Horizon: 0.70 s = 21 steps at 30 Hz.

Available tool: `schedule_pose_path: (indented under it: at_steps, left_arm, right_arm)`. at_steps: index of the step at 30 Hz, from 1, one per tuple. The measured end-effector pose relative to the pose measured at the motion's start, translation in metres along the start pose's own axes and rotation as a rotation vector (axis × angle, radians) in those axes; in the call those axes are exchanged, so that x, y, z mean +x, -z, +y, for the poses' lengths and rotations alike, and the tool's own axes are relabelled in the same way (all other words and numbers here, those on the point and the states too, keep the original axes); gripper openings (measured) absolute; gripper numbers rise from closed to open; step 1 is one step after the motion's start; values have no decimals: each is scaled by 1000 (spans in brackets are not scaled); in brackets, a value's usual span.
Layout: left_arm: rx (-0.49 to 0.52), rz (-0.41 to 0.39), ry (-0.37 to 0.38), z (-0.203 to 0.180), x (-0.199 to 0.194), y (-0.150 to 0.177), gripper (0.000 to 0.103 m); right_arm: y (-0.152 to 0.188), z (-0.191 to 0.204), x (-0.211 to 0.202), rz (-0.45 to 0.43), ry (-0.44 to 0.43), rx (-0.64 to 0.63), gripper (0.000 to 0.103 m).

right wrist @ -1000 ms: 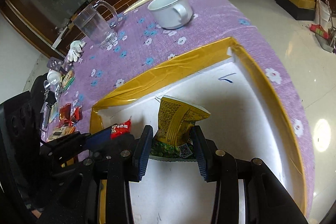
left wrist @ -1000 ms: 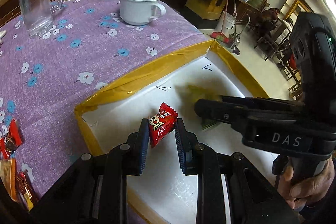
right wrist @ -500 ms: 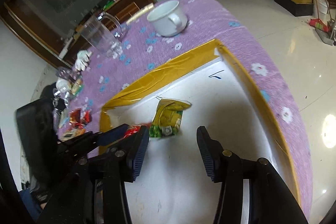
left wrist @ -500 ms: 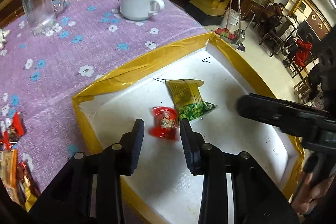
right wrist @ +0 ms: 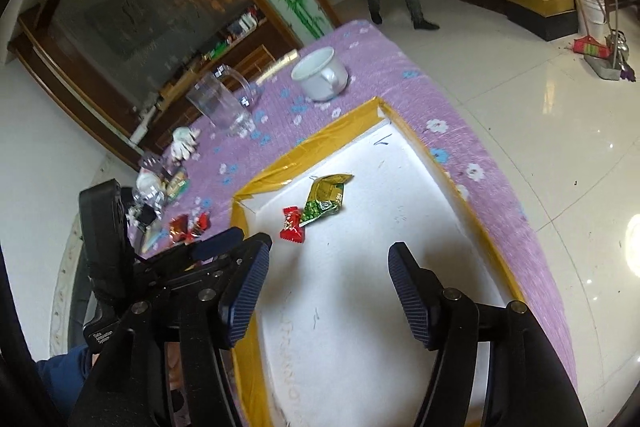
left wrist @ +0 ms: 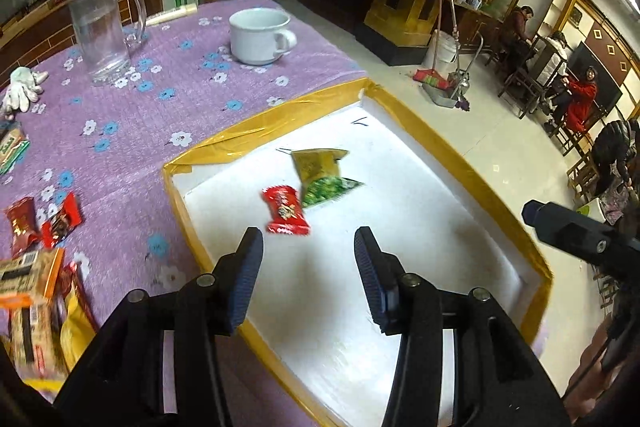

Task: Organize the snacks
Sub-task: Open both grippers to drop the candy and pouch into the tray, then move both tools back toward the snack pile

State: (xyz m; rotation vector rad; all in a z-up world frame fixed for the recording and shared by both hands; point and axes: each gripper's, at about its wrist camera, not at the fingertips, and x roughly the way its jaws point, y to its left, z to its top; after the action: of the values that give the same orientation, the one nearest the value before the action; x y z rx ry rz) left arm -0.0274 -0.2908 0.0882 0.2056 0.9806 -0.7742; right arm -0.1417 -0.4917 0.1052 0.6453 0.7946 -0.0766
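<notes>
Both tongs, left tongs (left wrist: pixel 308 267) and right tongs (right wrist: pixel 328 287), are spread wide and empty above the yellow-rimmed tray (left wrist: pixel 460 163). Plenty of bare white floor near them; further in, red candy (left wrist: pixel 285 209) touches the green-yellow packet (left wrist: pixel 322 173).

in the left wrist view the tray (left wrist: pixel 472 167) lies on the table (left wrist: pixel 120 147), and in it the candy (left wrist: pixel 285 209) sits just beside the packet (left wrist: pixel 324 175), which is at its 1 o'clock. from the tray's middle the cup (left wrist: pixel 259 35) stands on the table at 11 o'clock and the jug (left wrist: pixel 100 35) at 10 o'clock, with the glove (left wrist: pixel 22 89) further left at the table's edge. more snacks (left wrist: pixel 40 223) lie on the table at 9 o'clock from the tray, well apart from it.
</notes>
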Motion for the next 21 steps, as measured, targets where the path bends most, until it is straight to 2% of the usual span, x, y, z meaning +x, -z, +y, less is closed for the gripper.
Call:
schedule_pose_path:
  at_steps: [4, 8, 12, 17, 21]
  left_arm:
    - [-3, -25, 14, -11, -22, 13, 45]
    - [-7, -51, 14, -17, -48, 28, 45]
    - [-21, -73, -3, -14, -71, 38, 45]
    - [-36, -112, -14, 0, -100, 54, 45]
    - [-70, -141, 16, 22, -115, 67, 45]
  right_arm:
    - [10, 3, -31, -59, 12, -3, 81]
    - [14, 14, -59, -116, 11, -45, 81]
    - [18, 28, -85, -172, -60, -69, 81]
    - [35, 46, -97, -185, -116, -75, 81]
    - [53, 59, -90, -155, -157, -29, 81]
